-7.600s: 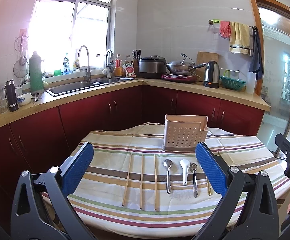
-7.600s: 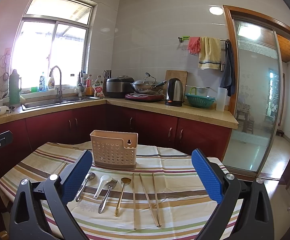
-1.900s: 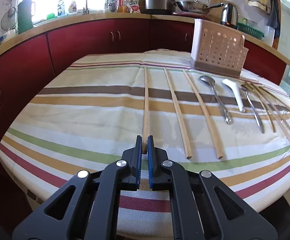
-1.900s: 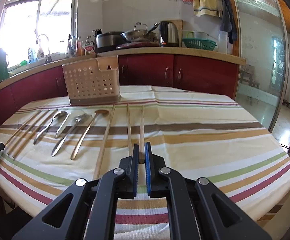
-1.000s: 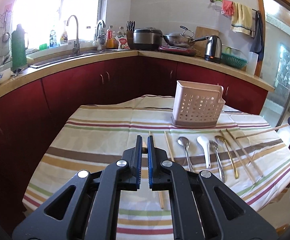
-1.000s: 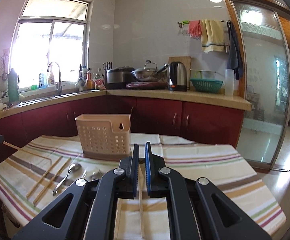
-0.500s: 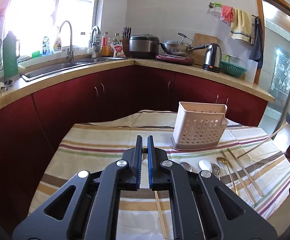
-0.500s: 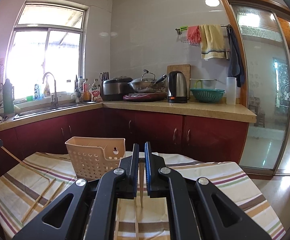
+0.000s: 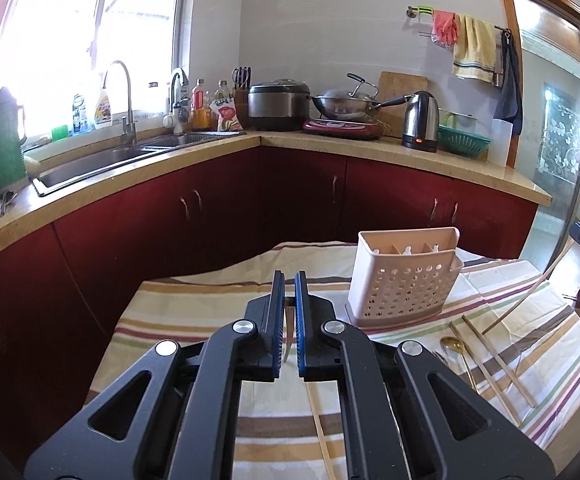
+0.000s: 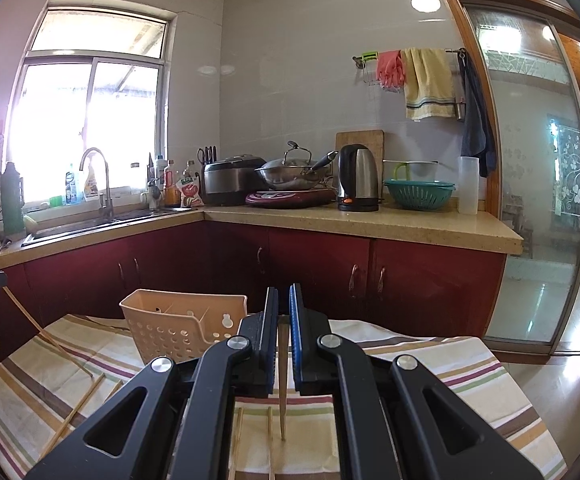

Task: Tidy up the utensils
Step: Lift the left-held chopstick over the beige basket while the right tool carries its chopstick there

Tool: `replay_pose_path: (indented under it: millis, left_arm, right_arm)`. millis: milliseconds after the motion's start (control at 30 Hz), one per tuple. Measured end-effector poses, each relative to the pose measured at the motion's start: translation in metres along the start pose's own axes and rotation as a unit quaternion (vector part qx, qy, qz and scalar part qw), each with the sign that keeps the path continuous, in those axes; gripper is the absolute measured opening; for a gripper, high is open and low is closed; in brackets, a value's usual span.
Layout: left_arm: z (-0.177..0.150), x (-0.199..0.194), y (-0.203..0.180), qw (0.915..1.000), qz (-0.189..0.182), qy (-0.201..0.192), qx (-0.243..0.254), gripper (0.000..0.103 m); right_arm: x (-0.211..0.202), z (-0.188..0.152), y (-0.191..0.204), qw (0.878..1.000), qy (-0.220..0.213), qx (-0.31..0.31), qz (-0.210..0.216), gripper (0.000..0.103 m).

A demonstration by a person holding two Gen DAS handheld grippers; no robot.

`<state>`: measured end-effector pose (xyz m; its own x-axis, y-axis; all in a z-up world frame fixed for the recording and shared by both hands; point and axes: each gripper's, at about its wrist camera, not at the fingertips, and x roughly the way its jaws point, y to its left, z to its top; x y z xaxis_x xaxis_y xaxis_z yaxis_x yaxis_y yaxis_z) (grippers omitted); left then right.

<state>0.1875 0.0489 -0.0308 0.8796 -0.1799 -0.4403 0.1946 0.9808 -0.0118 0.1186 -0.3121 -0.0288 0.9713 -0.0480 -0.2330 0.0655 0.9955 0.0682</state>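
A beige perforated utensil holder (image 9: 404, 276) stands on the striped tablecloth (image 9: 193, 308); it also shows in the right wrist view (image 10: 181, 334). My left gripper (image 9: 289, 300) is shut on a wooden chopstick (image 9: 287, 338) that hangs down above the cloth, left of the holder. My right gripper (image 10: 283, 320) is shut on another chopstick (image 10: 282, 392), lifted to the right of the holder, tip pointing down. That chopstick also shows slanting at the right edge of the left wrist view (image 9: 530, 292). More chopsticks (image 9: 498, 364) and a gold spoon (image 9: 456, 350) lie on the cloth.
The table (image 10: 470, 368) stands before red cabinets (image 9: 209, 208) with a countertop carrying a sink (image 9: 101, 160), rice cooker (image 9: 277, 104), wok, kettle (image 10: 358, 178) and green basket (image 10: 418, 194). A glass door (image 10: 538, 200) is on the right.
Both grippers have risen with their chopsticks, which now hang free of the cloth. The views have tilted up, and the holder sits lower in both.
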Motion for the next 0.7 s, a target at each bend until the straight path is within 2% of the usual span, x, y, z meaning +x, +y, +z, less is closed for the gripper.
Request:
replay_pose_path:
  millis: [433,700]
  left_arm:
    - [0.018,0.001,-0.001,0.9998,-0.01,-0.016,0.005,0.006]
    - [0.051,-0.008,-0.004,0.9981,-0.057,-0.022,-0.004,0.006]
  right_arm:
    - [0.007,0.018,0.001,1.0,0.0,0.002,0.009,0.007]
    - [0.004,0.06,0.0,0.999,-0.022,0.011,0.042,0.007]
